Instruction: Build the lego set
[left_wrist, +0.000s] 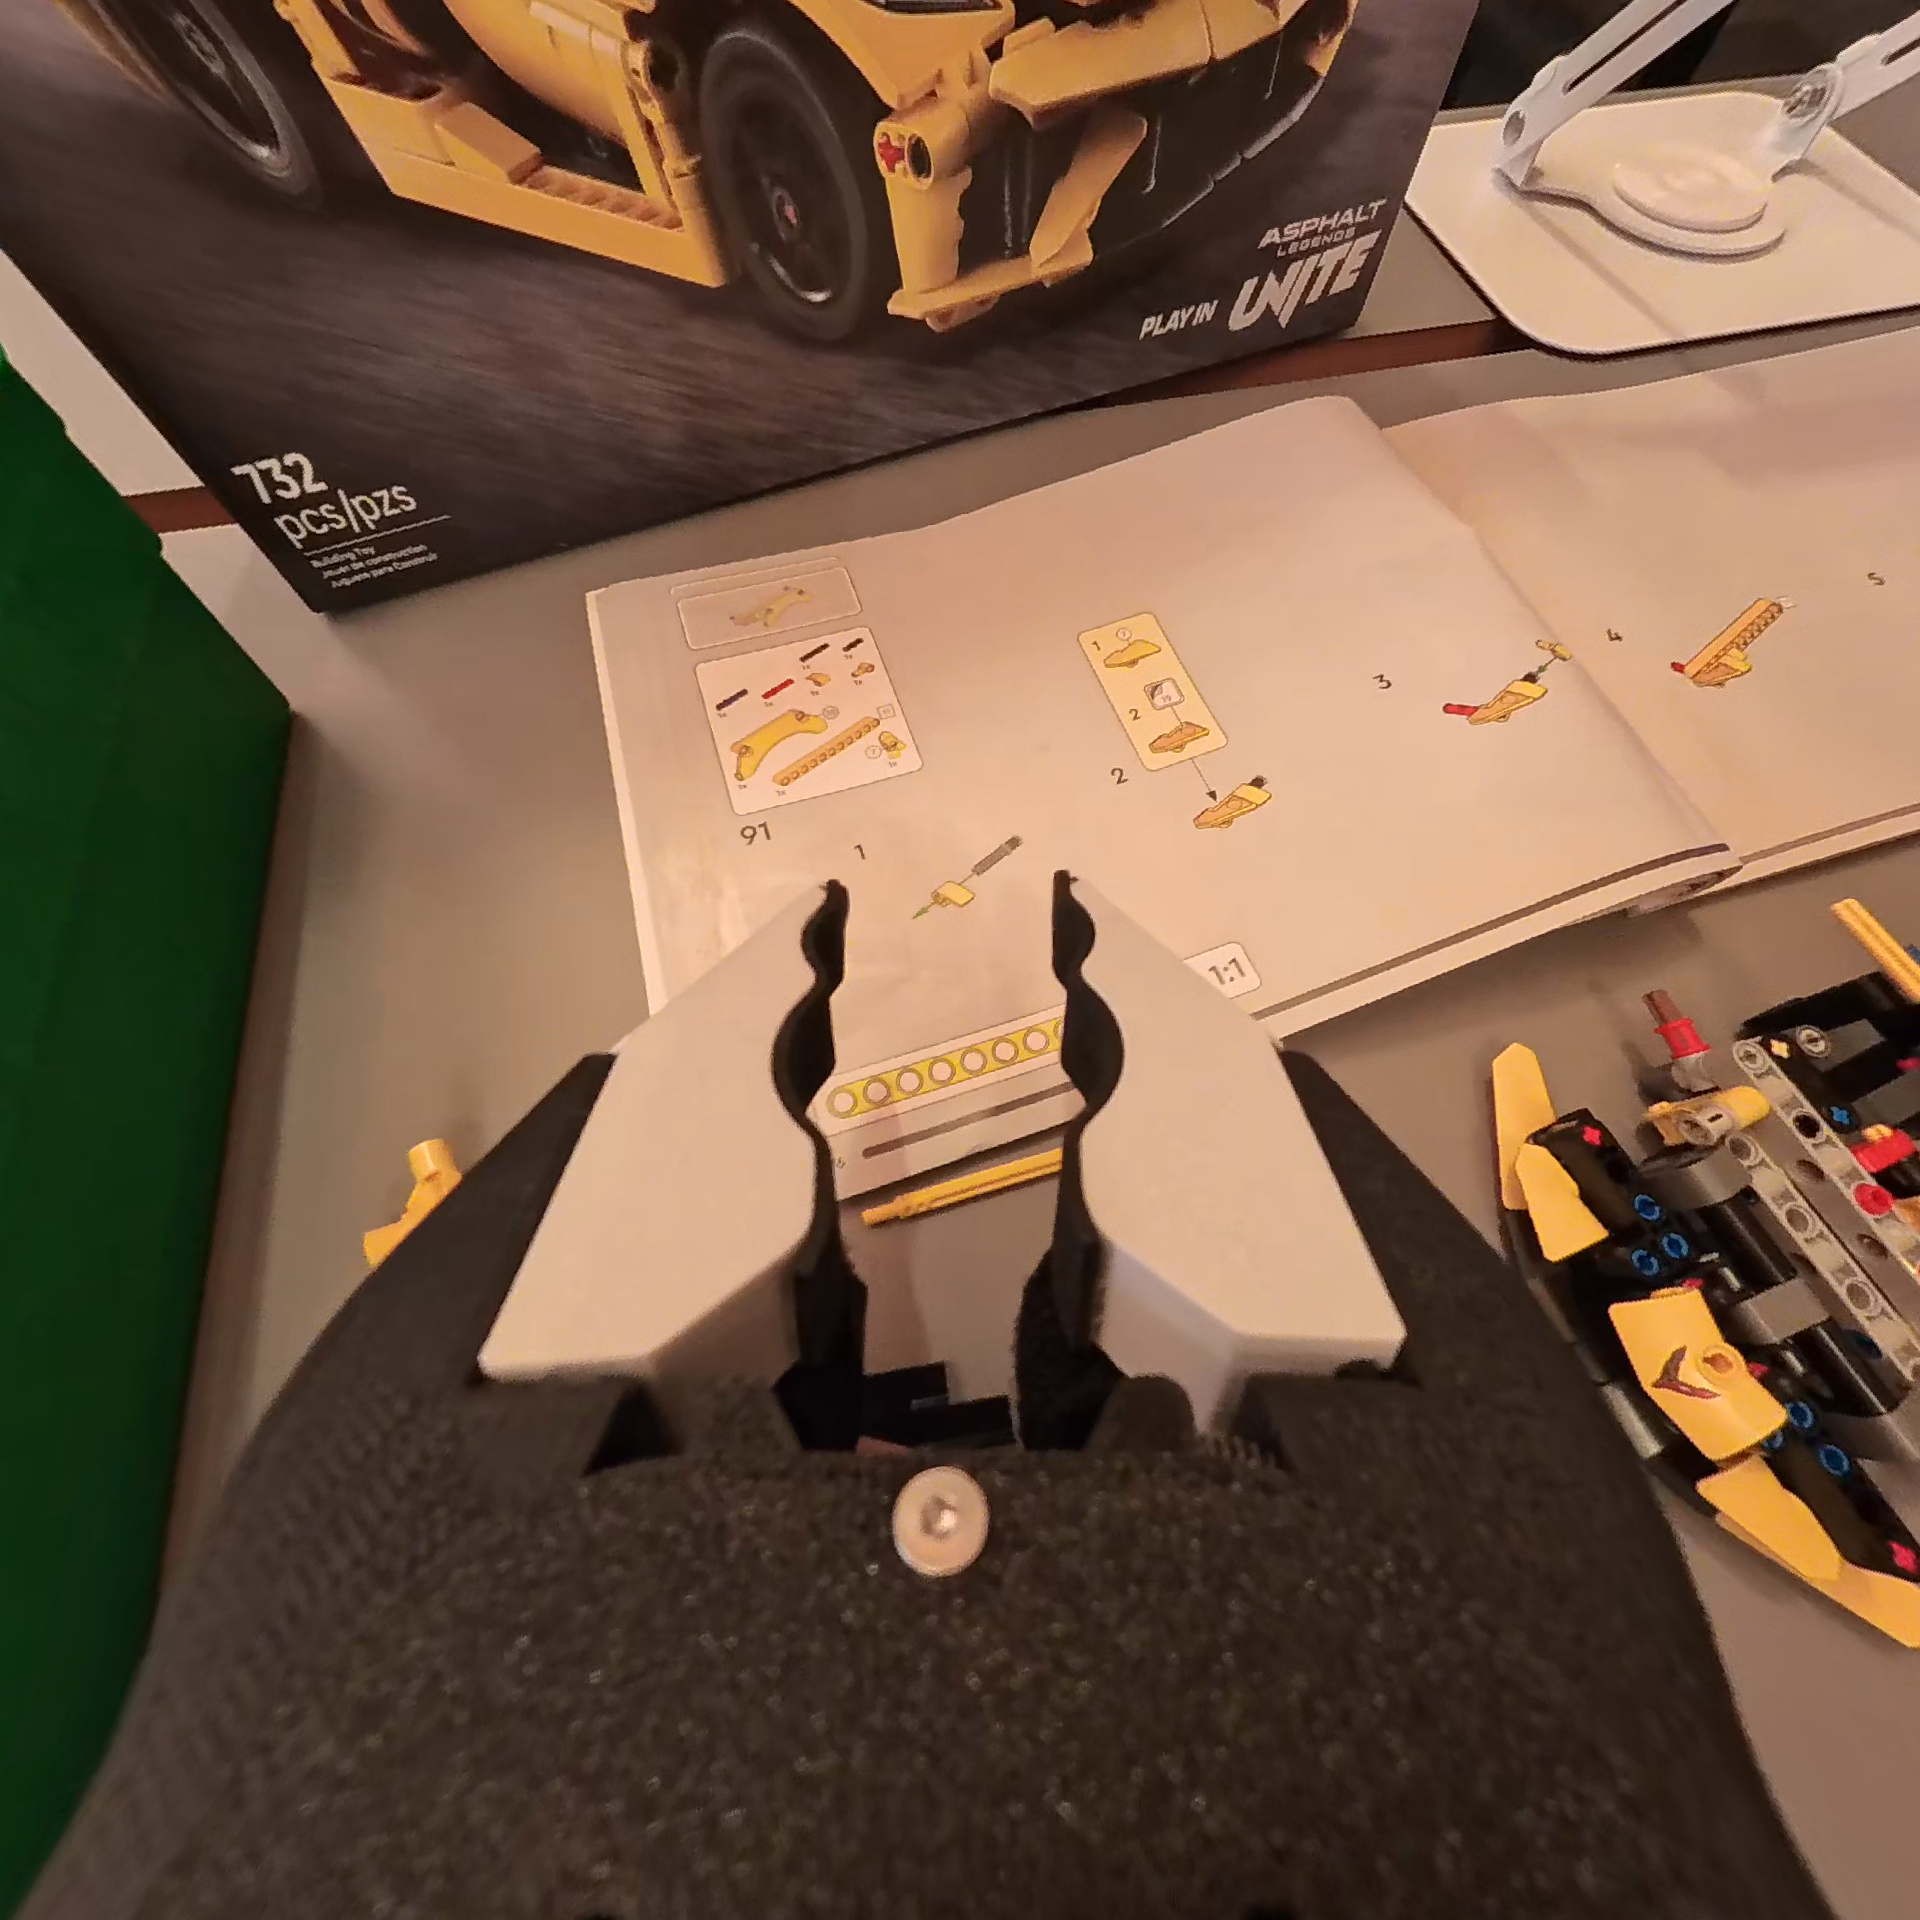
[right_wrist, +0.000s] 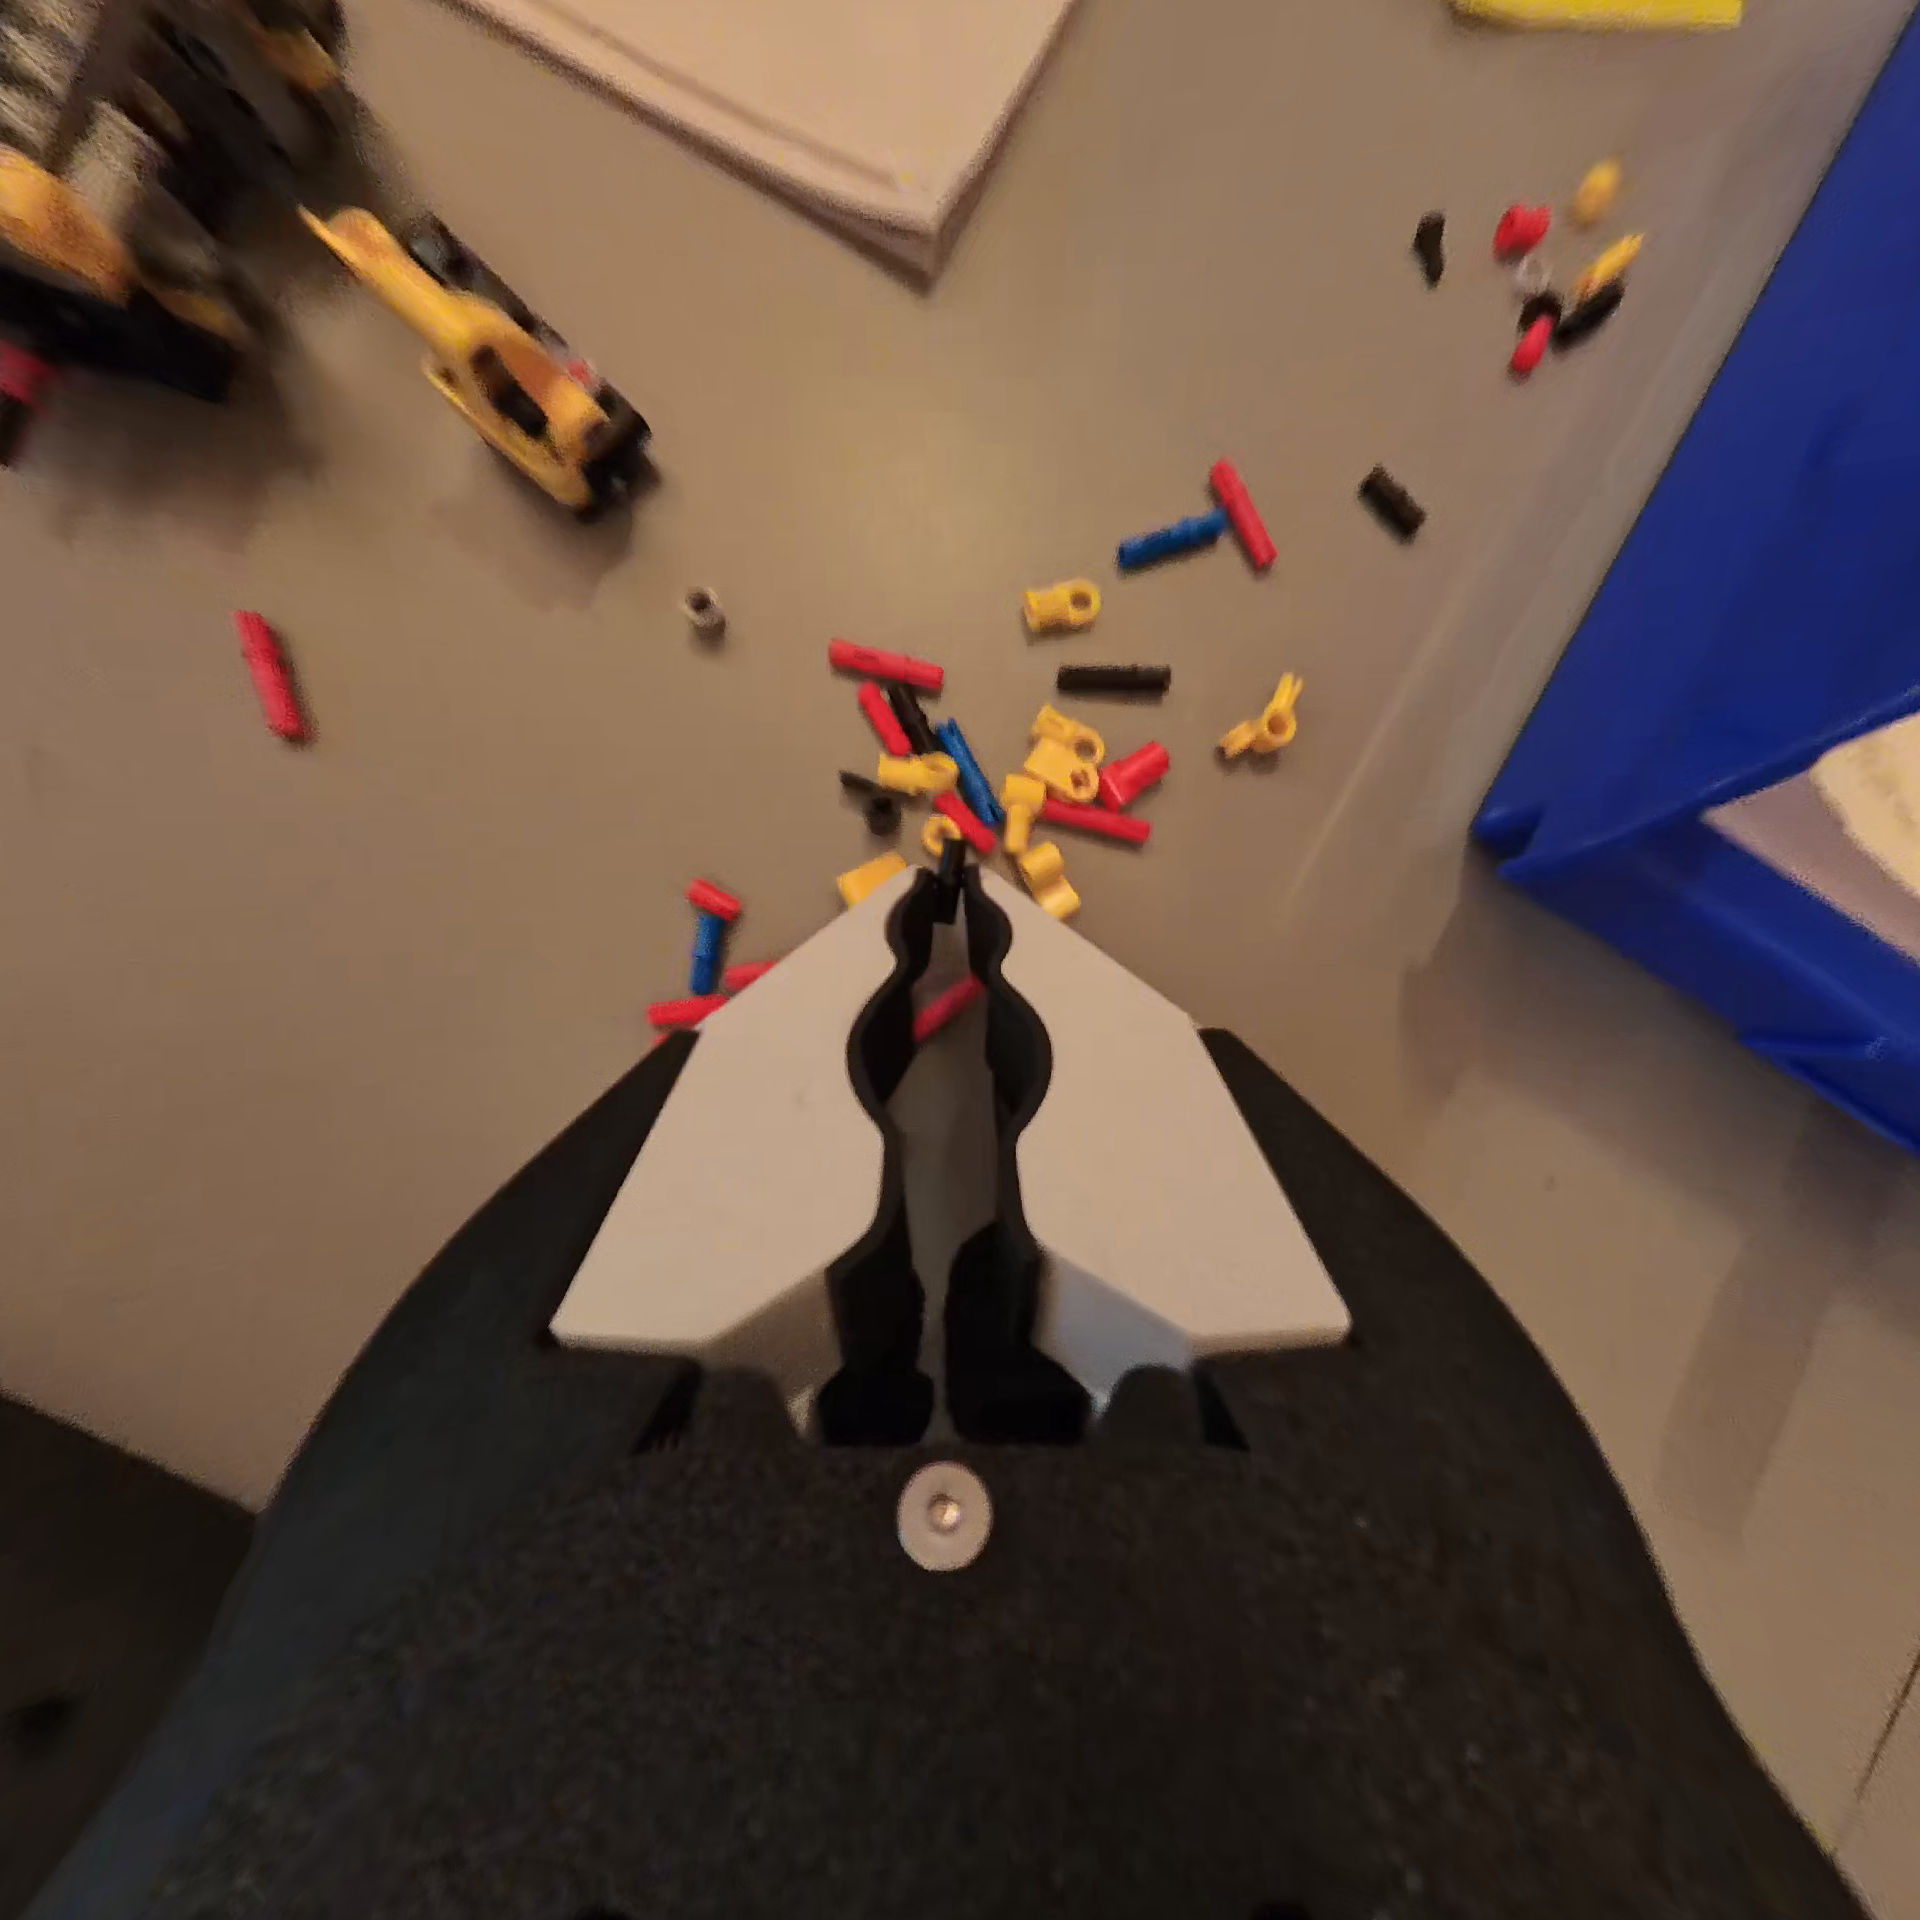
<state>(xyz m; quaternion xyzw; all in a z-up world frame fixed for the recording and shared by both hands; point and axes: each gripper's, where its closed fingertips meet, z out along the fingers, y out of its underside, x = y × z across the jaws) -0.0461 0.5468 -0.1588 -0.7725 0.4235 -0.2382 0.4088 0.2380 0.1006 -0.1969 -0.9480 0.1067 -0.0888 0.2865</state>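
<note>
My left gripper (left_wrist: 943, 883) is open and empty, held over the near edge of the open instruction booklet (left_wrist: 1195, 665). A long yellow axle (left_wrist: 961, 1184) lies on the table between its fingers, and a small yellow piece (left_wrist: 416, 1190) lies to its left. The partly built yellow and black car (left_wrist: 1714, 1278) sits at the right. My right gripper (right_wrist: 945, 883) is shut on a small black pin (right_wrist: 948, 878), above a heap of loose red, blue, yellow and black pins and connectors (right_wrist: 997, 769). A yellow and black sub-assembly (right_wrist: 509, 384) lies at the upper left of the right wrist view.
The set's box (left_wrist: 675, 260) stands behind the booklet. A white stand on a white tray (left_wrist: 1683, 229) is at the back right, a green surface (left_wrist: 114, 883) at the left. A blue bin (right_wrist: 1756, 623) stands right of the loose parts; more small pieces (right_wrist: 1538, 270) lie beside it.
</note>
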